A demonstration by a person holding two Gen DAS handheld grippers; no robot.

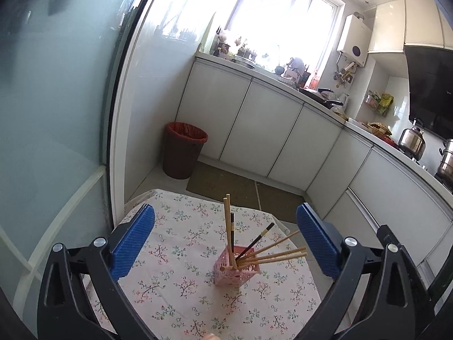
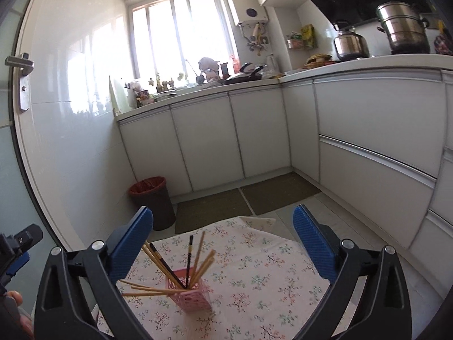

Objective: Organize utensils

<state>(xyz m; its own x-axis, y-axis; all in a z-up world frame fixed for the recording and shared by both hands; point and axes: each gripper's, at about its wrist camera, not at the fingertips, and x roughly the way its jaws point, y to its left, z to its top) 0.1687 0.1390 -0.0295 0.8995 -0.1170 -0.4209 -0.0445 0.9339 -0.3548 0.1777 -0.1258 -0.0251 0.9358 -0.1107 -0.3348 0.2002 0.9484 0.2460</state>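
A pink perforated holder [image 1: 236, 269] [image 2: 192, 294] stands upright on a small table with a floral cloth [image 1: 175, 277] [image 2: 263, 277]. Several wooden chopsticks [image 1: 271, 256] [image 2: 203, 263] and two black ones [image 1: 256, 239] [image 2: 190, 257] stick out of it, fanned apart. My left gripper [image 1: 226, 243] hangs above the table with its blue pads wide apart; the holder lies below and between them, untouched. My right gripper [image 2: 223, 243] is likewise open and empty, with the holder low between its pads. A part of the left gripper shows at the left edge of the right wrist view.
A brown bin with a red liner [image 1: 182, 150] [image 2: 153, 201] stands on the floor beyond the table. White cabinets [image 1: 254, 130] [image 2: 203, 138] carry a cluttered counter. Steel pots [image 2: 402, 25] and a kettle [image 1: 412, 140] sit at the right. A glass door [image 1: 51, 113] rises at the left.
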